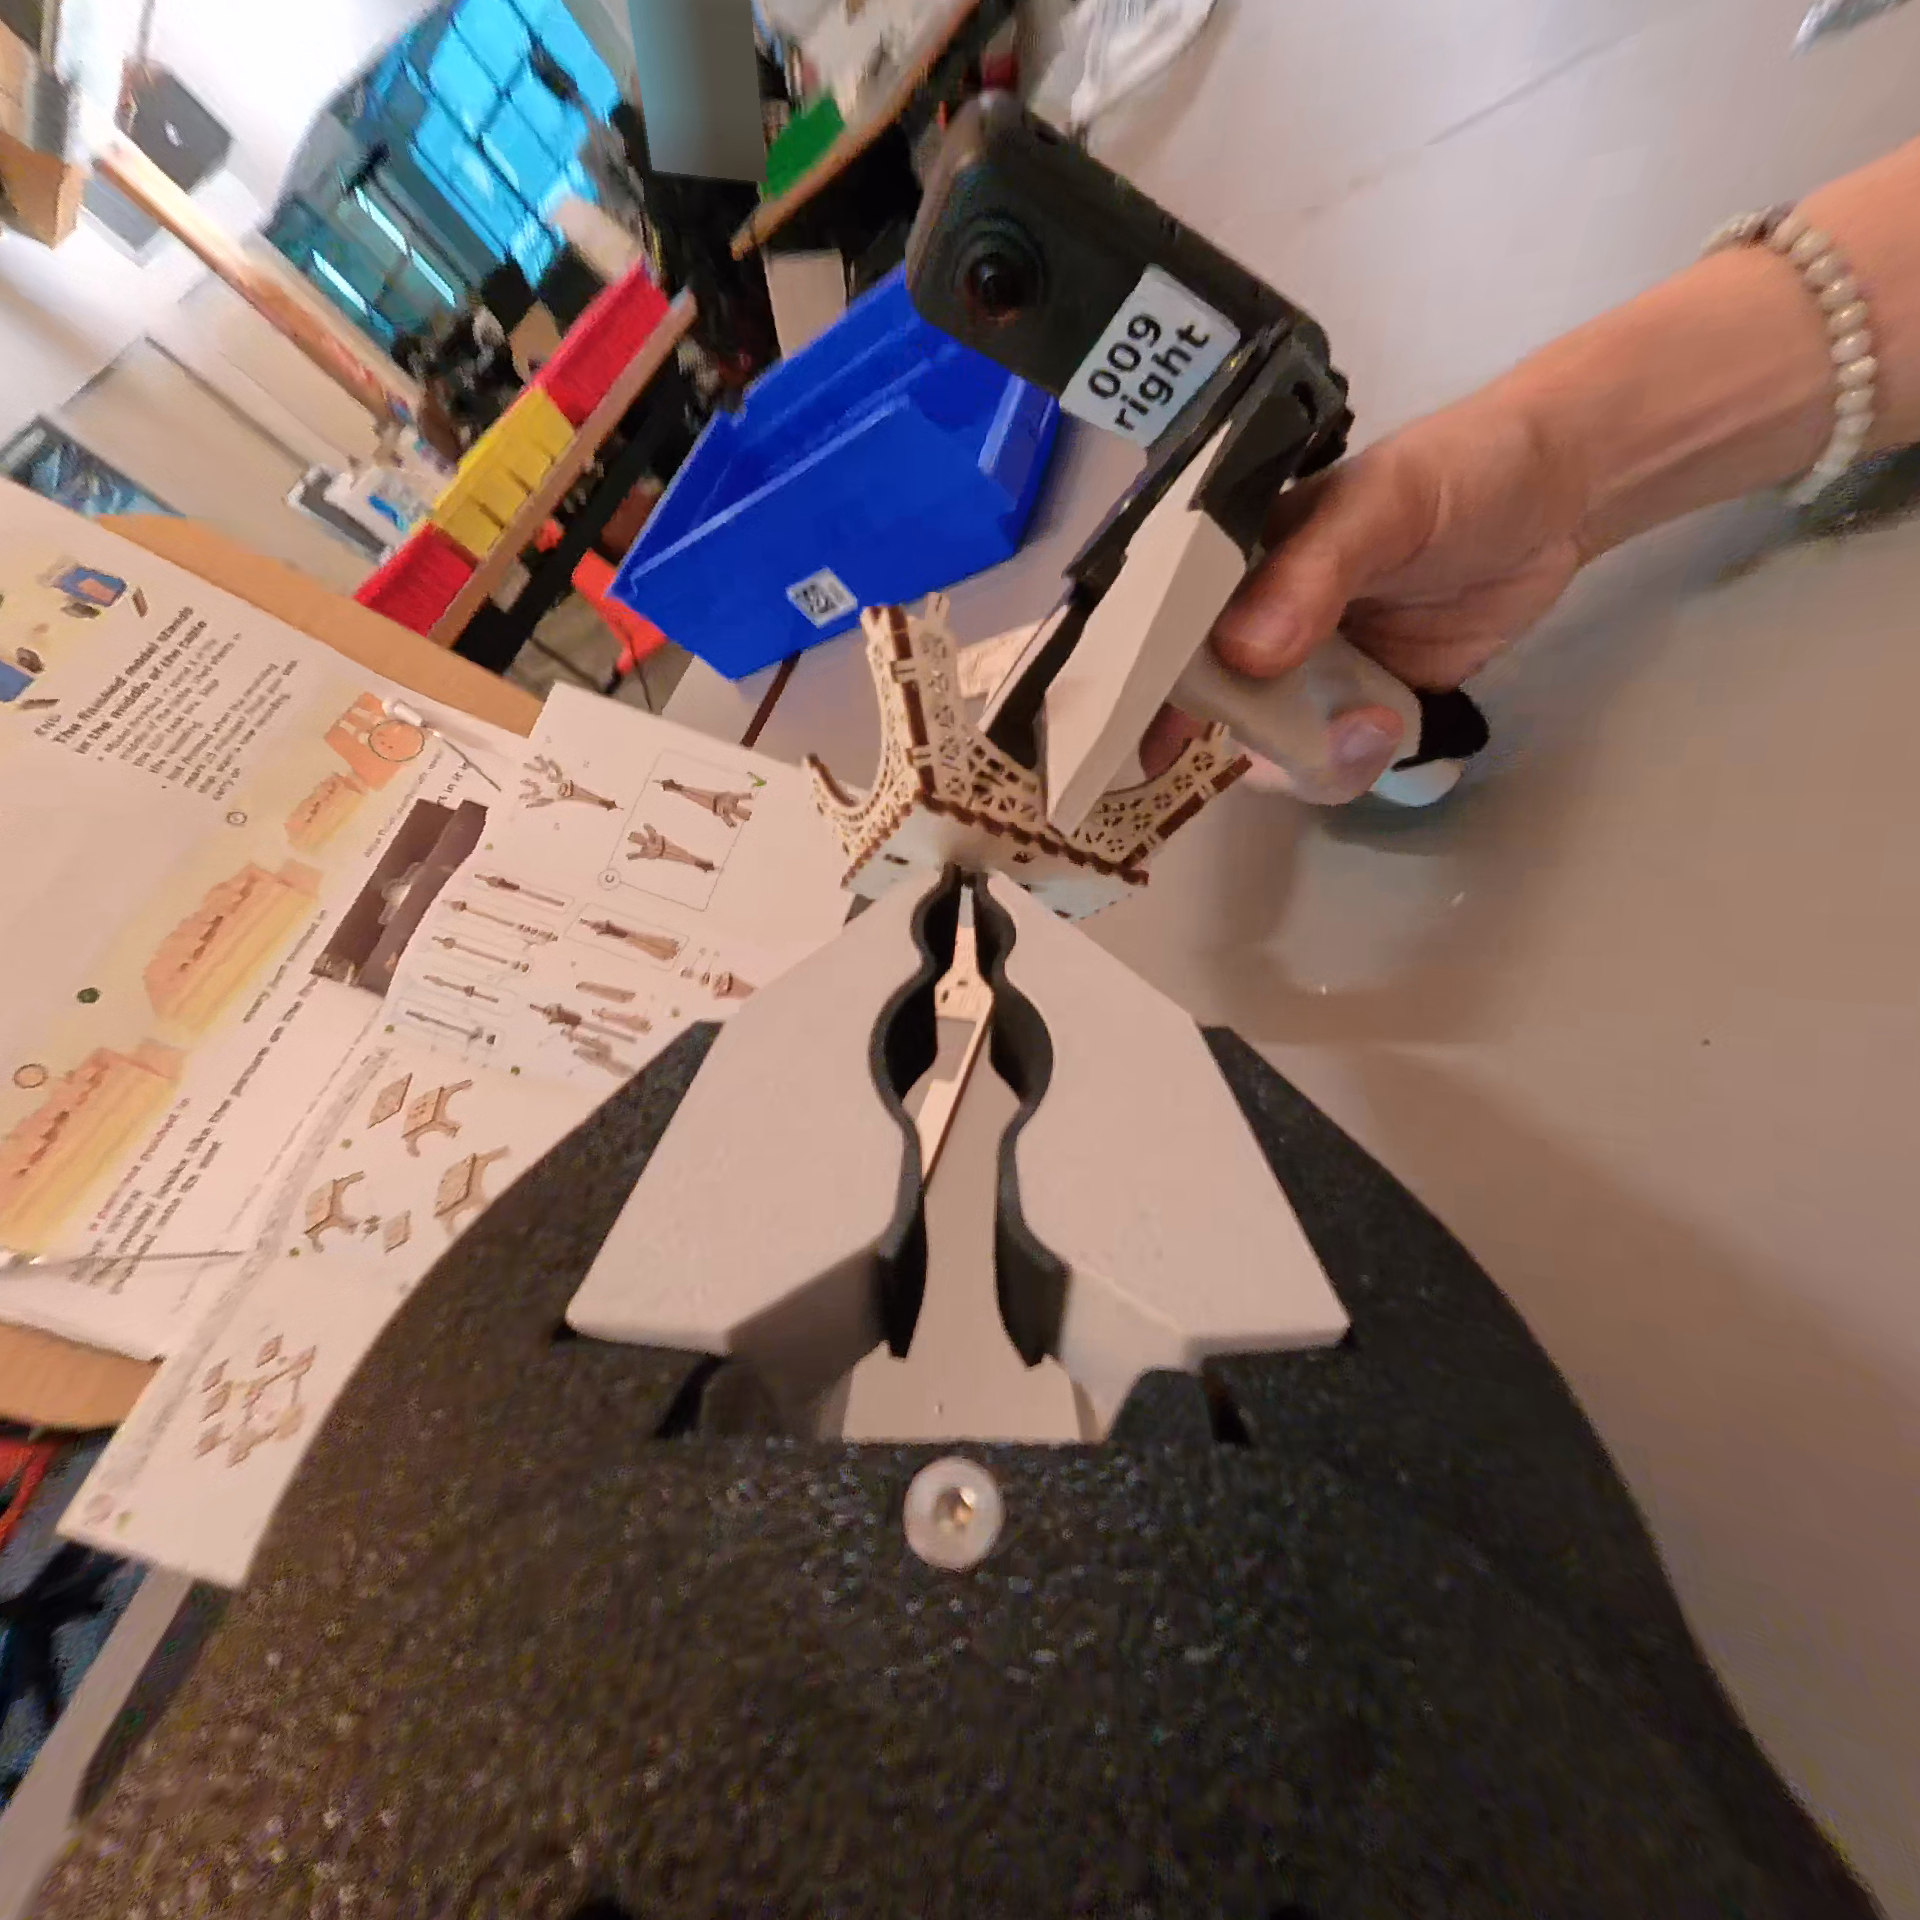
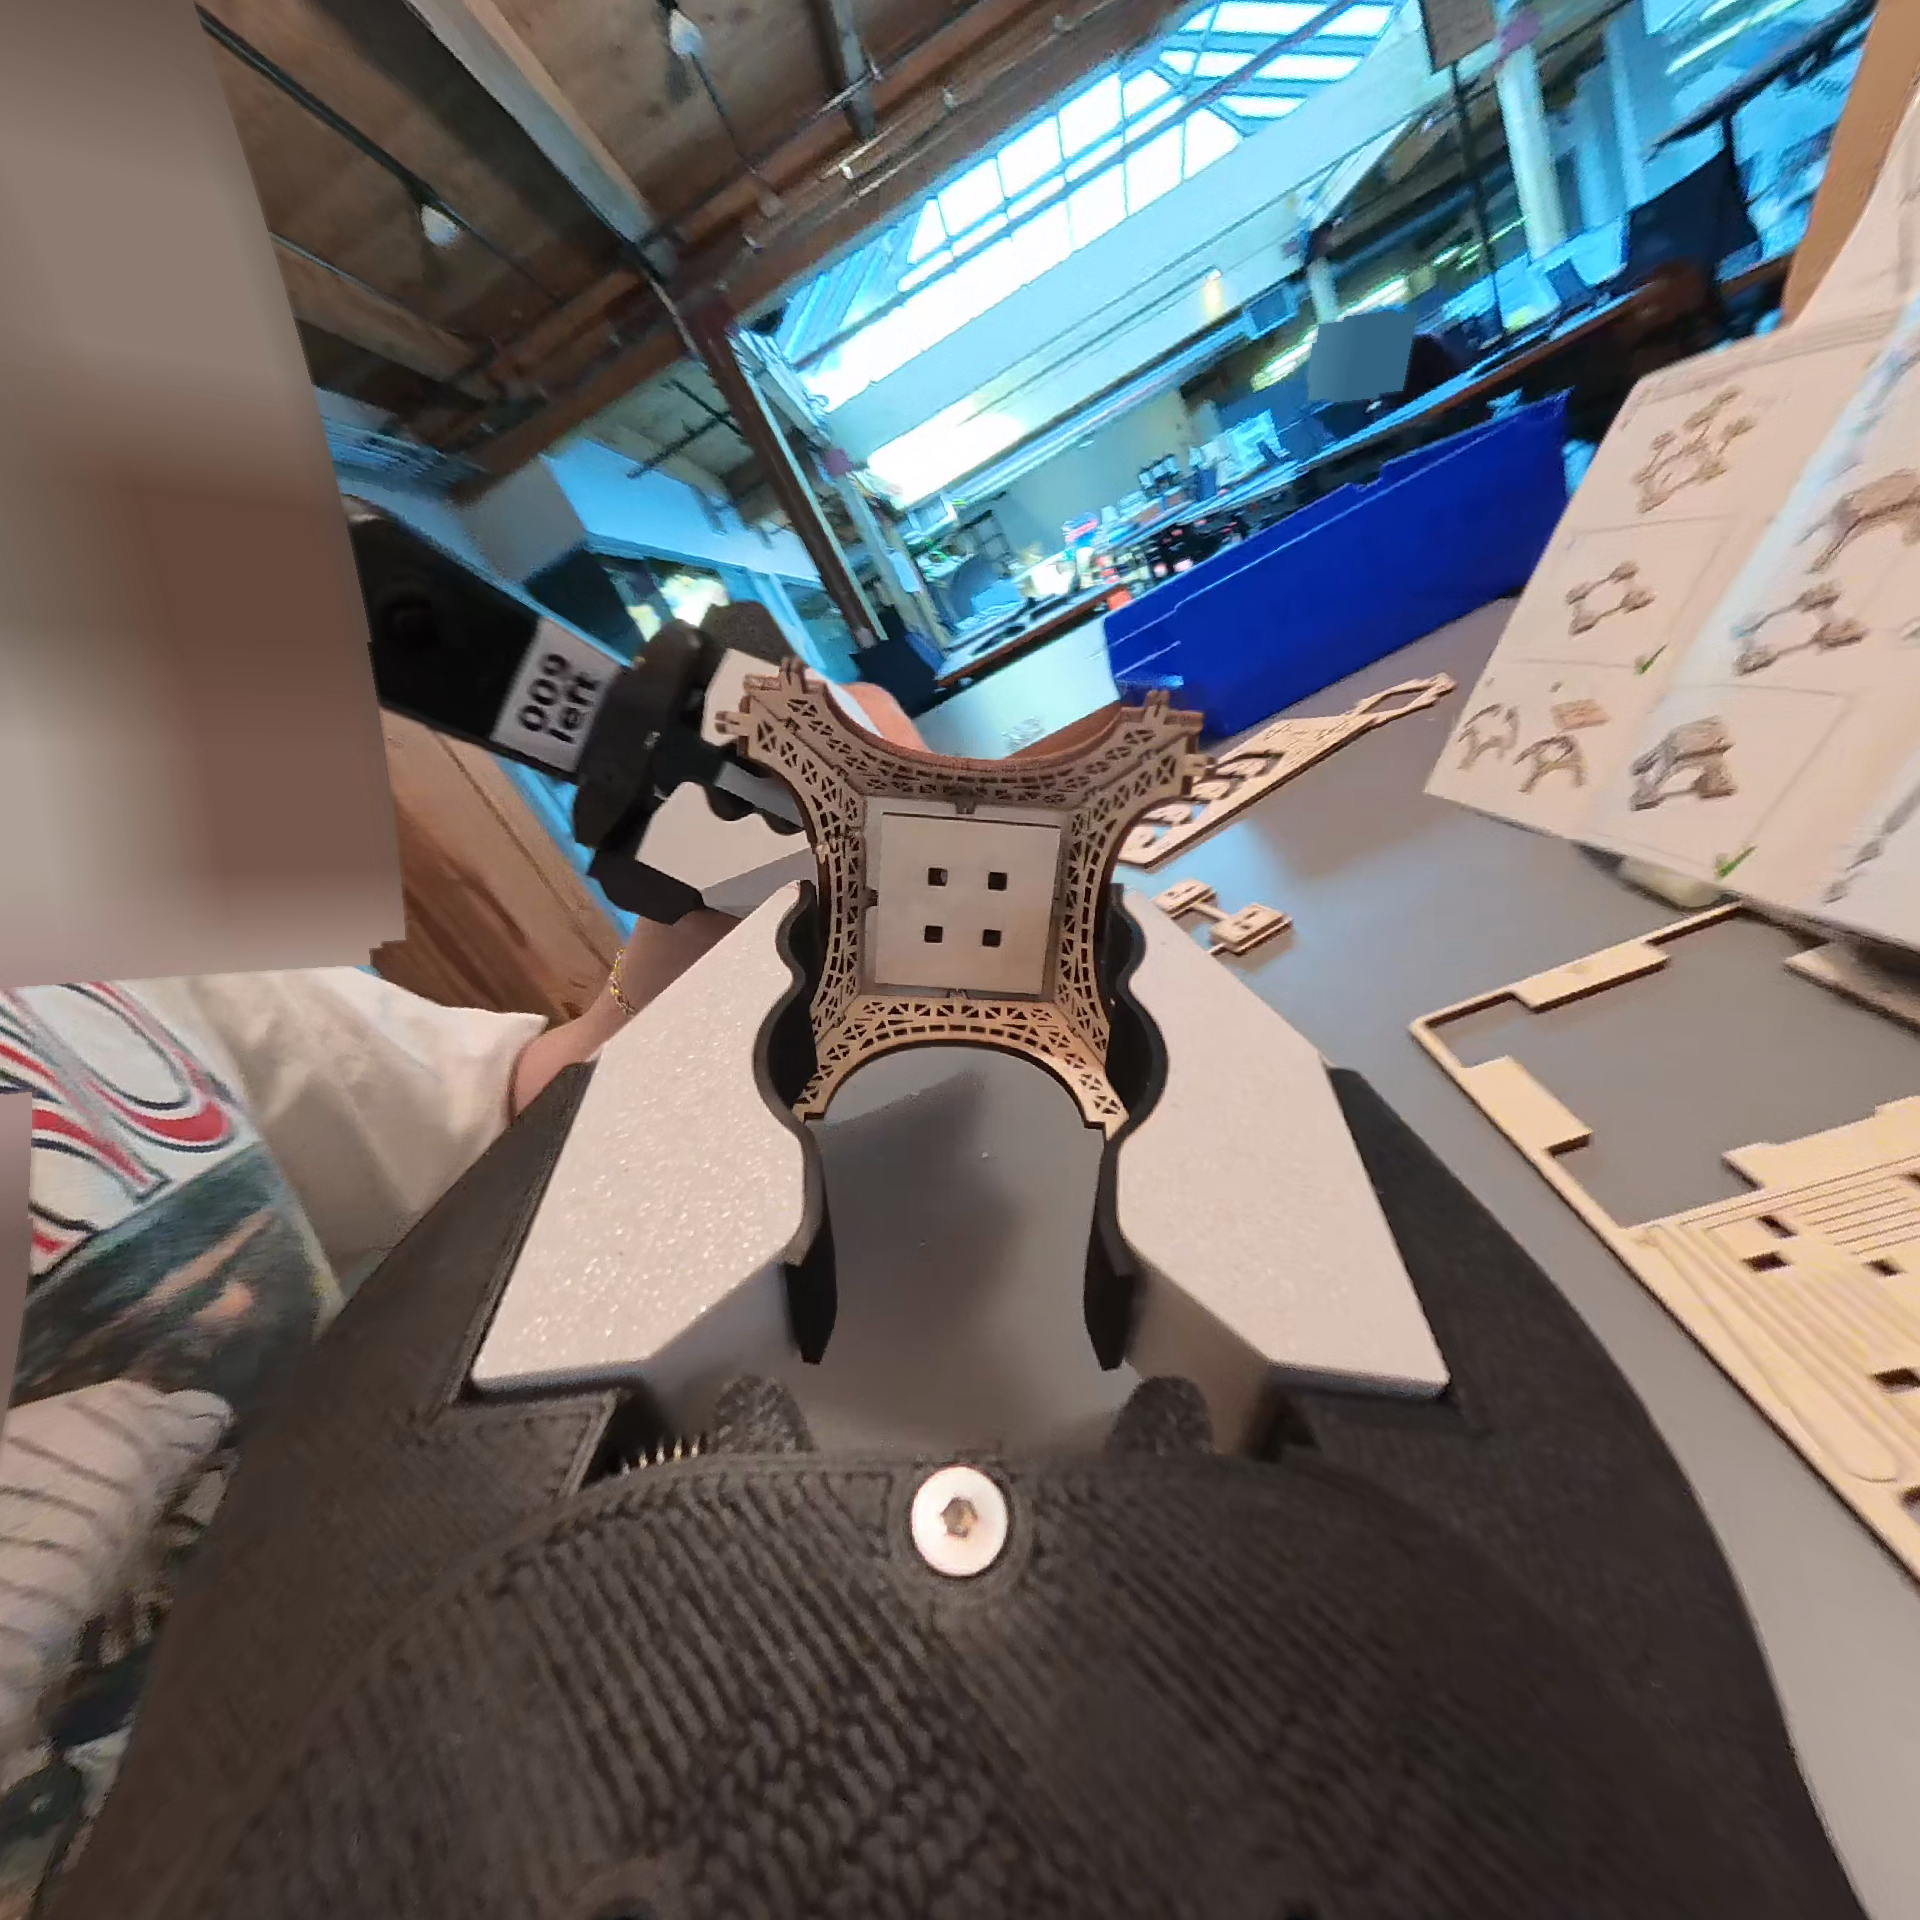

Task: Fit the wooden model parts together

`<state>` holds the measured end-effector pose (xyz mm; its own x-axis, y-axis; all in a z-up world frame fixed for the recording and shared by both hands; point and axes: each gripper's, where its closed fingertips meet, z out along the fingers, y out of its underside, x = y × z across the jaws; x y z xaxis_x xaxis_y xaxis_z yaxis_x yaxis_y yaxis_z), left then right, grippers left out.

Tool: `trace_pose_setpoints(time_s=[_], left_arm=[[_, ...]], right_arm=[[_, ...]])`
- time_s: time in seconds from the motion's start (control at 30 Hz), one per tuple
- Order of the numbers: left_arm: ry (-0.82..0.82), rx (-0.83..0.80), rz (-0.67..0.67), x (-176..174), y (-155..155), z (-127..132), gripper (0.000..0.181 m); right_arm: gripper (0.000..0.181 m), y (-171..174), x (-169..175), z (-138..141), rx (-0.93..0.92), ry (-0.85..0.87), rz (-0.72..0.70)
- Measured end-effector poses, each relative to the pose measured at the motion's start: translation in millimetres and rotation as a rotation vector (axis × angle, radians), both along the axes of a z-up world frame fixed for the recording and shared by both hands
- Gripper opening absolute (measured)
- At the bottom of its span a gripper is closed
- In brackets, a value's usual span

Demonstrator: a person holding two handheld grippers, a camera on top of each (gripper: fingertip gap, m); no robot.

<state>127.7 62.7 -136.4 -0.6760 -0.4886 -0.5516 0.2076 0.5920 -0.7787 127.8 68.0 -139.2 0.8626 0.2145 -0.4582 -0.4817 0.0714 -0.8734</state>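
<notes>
Left gripper [image 1: 966, 883]: nearly closed, pinching a thin wooden strip [image 1: 951, 1091] at the tower base's [image 2: 961, 904] platform.
Right gripper [image 2: 961, 997]: part-open, clamping the lattice base aloft.
Risk: misaligned strip snapping; squeeze cracking lattice.

Workshop or maker-space, open-plan industrial hall. Exposed timber beams and pipes on ceiling [image 2: 644, 156], long skylight strip [image 2: 1049, 156], big gridded window [image 1: 468, 156] at back. Rows of long worktables [image 1: 582, 436] crowded with red and yellow bins [image 1: 499, 468], cluttered equipment benches [image 2: 1091, 561] in distance. Grey desk [image 1: 1558, 935] in foreground carrying blue plastic parts bin [image 1: 831, 488], printed assembly instruction sheets [image 1: 312, 935], laser-cut plywood sheets [image 2: 1714, 1195] with pieces punched out. Cardboard boxes [image 1: 31, 177] up on shelf at left.
</notes>
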Motion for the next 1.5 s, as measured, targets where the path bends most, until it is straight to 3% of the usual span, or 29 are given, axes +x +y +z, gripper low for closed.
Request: trace_pose_setpoints(time_s=[0.17, 0.53, 0.97, 1.1, 1.17, 1.4, 1.5], left_arm=[[-0.009, -0.178, -0.101, -1, -3, 7, 0.000], [-0.032, -0.441, -0.189, -5, 0, 23, 0.000], [0.000, -0.524, -0.197, -4, 3, 25, 0.000], [0.074, -0.441, -0.146, 5, 4, 4, 0.000], [0.102, -0.414, -0.117, 8, 8, -2, 0.000], [0.163, -0.428, 0.056, 21, 49, 9, 0.000], [0.307, -0.342, 0.178, 24, 71, -9, 0.000]], right_arm=[[0.053, -3, 0, 7, -0.025, -0.082, -0.044], [0.053, -7, -5, 24, -0.018, -0.176, -0.097], [0.050, -11, 4, 24, -0.010, -0.117, -0.115], [0.024, -7, -7, 17, -0.017, -0.101, -0.033], [0.040, -9, 14, 1, -0.129, -0.166, -0.145], [0.029, -22, 38, -15, -0.236, -0.211, -0.236], [0.025, -19, 36, -25, -0.289, -0.240, -0.230]])
